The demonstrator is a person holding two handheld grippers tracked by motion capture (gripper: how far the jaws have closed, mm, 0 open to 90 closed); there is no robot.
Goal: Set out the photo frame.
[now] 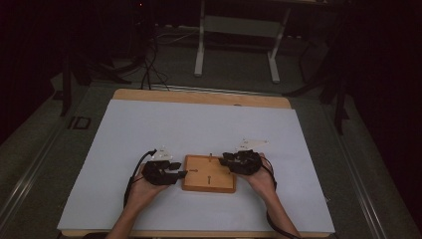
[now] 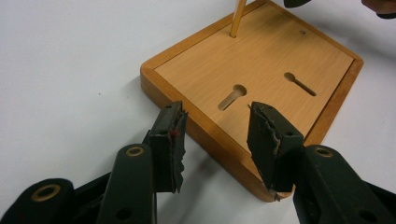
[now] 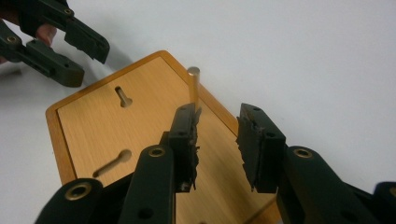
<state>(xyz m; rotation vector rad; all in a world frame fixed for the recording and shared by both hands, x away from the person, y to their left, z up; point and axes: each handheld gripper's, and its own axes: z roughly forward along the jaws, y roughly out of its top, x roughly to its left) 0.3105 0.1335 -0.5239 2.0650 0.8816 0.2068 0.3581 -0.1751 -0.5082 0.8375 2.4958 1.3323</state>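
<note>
The wooden board [image 1: 209, 174] lies near the table's [image 1: 149, 129] front edge, with a thin peg [image 3: 194, 86] upright at its 12 o'clock rim. The left gripper [image 1: 180, 174] at 9 o'clock and the right gripper [image 1: 225, 159] at 2 o'clock both gape wide, empty. Bare white surface spreads beyond; the board's far corners are cropped in both gripper views.

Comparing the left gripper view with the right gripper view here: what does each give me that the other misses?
Left gripper view: the left gripper, jaws open at the wooden board's near edge. Right gripper view: the right gripper, open over the board, the peg's full height and top, and the left gripper farther off at the board's other side. Both: the board on the white sheet, its two keyhole slots, and the upright peg.
</note>
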